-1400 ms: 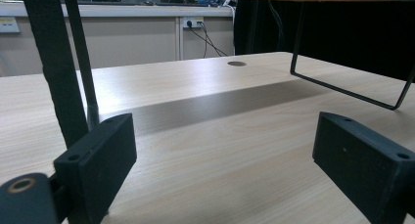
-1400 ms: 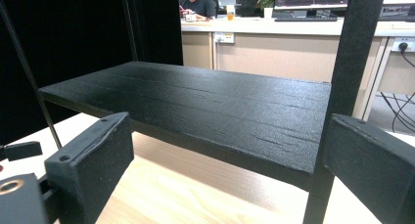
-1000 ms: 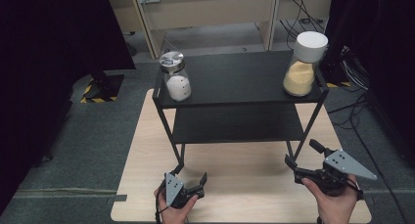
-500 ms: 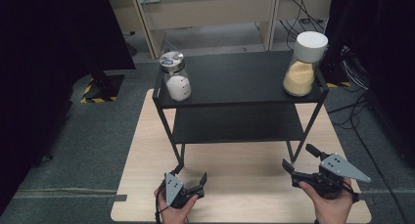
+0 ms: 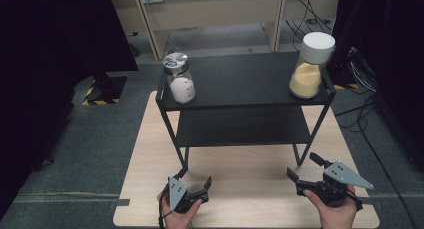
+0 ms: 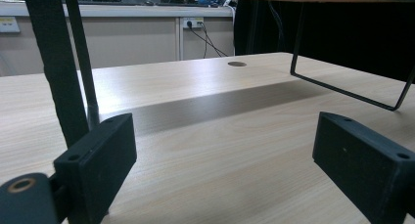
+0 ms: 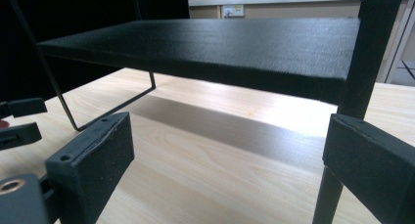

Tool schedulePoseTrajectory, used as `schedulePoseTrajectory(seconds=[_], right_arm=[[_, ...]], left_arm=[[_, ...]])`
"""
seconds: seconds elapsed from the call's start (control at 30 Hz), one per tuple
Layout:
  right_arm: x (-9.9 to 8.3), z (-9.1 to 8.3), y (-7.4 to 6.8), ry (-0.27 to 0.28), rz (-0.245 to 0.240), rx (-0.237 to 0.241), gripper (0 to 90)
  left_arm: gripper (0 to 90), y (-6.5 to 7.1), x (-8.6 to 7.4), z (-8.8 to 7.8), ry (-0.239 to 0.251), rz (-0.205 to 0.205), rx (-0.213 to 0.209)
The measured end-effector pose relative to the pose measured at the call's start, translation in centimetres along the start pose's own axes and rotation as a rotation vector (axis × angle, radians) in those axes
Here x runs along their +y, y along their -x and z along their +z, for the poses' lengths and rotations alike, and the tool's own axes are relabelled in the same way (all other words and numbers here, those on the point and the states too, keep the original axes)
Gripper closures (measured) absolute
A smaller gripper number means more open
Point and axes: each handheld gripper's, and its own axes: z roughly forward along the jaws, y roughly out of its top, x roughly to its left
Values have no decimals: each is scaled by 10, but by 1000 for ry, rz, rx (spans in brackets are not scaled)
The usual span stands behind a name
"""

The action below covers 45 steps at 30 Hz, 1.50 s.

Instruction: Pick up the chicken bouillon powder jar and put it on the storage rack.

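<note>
A black two-tier metal shelf point(image 5: 245, 81) stands on the pale wooden table point(image 5: 150, 154). On its top tier, a glass jar with a silver lid and white powder point(image 5: 179, 79) sits at the left, and a jar with a white lid and yellow grains point(image 5: 310, 66) sits at the right. My left gripper point(image 5: 195, 181) rests low on the table in front of the shelf's left leg, open and empty. My right gripper point(image 5: 305, 166) is held near the front right leg, also open and empty. The lower tier point(image 7: 220, 43) fills the right gripper view.
The shelf's wire foot point(image 6: 342, 89) and front leg point(image 6: 54, 72) rise close ahead in the left gripper view. A cable hole point(image 6: 237, 64) marks the table. Cables point(image 5: 370, 139) lie on the grey floor at the right. Dark curtains point(image 5: 45, 64) flank both sides.
My right gripper has drifted slightly lower and toward the table's near edge. The left gripper and the jars have stayed put.
</note>
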Motion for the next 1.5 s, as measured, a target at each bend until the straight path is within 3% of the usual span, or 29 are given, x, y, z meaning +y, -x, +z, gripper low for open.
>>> schedulePoseTrajectory(seconds=[0.9,1.5], right_arm=[[-27,12,5,-63,29,20,52],[-41,16,7,-98,44,8,52]], left_arm=[[85,0,0,0,0,1,-1],[85,0,0,0,-1,1,-1]])
